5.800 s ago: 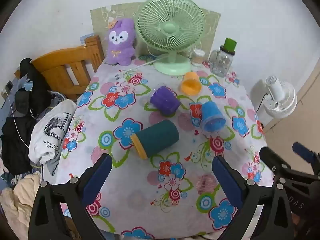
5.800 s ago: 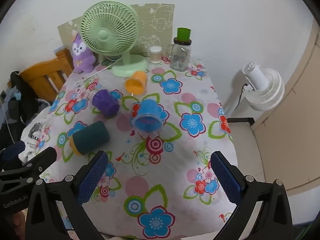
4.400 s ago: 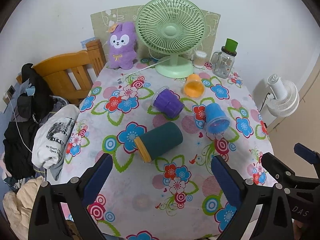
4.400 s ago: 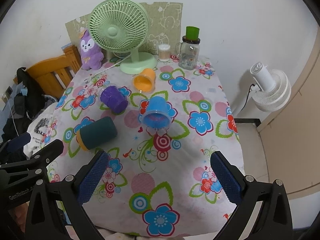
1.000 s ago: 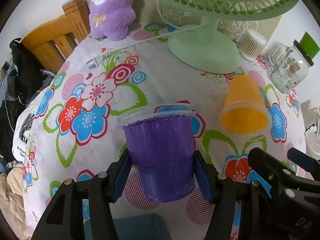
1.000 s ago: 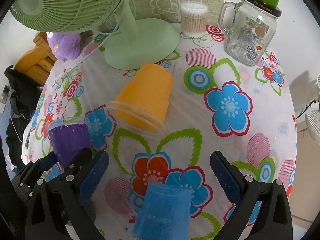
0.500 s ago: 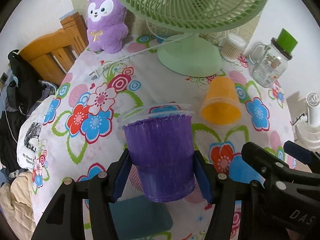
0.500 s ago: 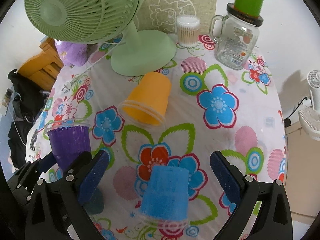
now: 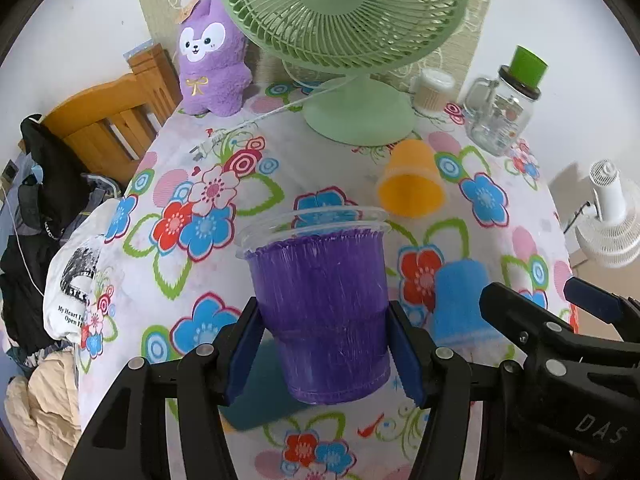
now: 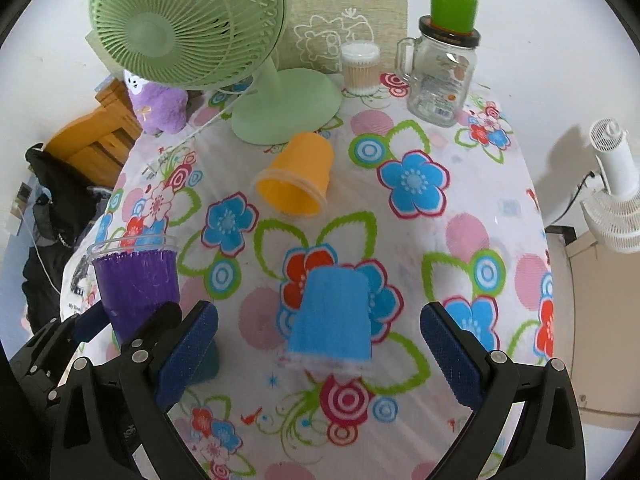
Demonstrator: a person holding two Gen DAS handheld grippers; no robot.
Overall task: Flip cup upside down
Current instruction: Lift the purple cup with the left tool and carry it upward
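Purple cup (image 9: 322, 316) is clamped across its lower body by the left gripper (image 9: 324, 354), lifted clear of the floral table (image 9: 256, 156), mouth pointing away from the camera. A low side grip leaves the clear rim free, presumably so the mouth can be rolled down onto the cloth. Flip judged not yet done.

Right gripper (image 10: 318, 346) is spread wide with nothing held; the blue cup (image 10: 332, 318) lies on its side between its fingers, untouched, likely staged as the next pick. Orange cup (image 10: 298, 174) lies on its side further back, near the green fan (image 10: 286, 106). Teal cup (image 9: 256, 384) is mostly hidden below the purple cup.

Versus 5.8 s ago: the purple cup was lying on the cloth and both grippers were open and held well back. Versus 1.0 s ago: same clamp, but the cup has been raised and pulled back, so more table shows beyond it.
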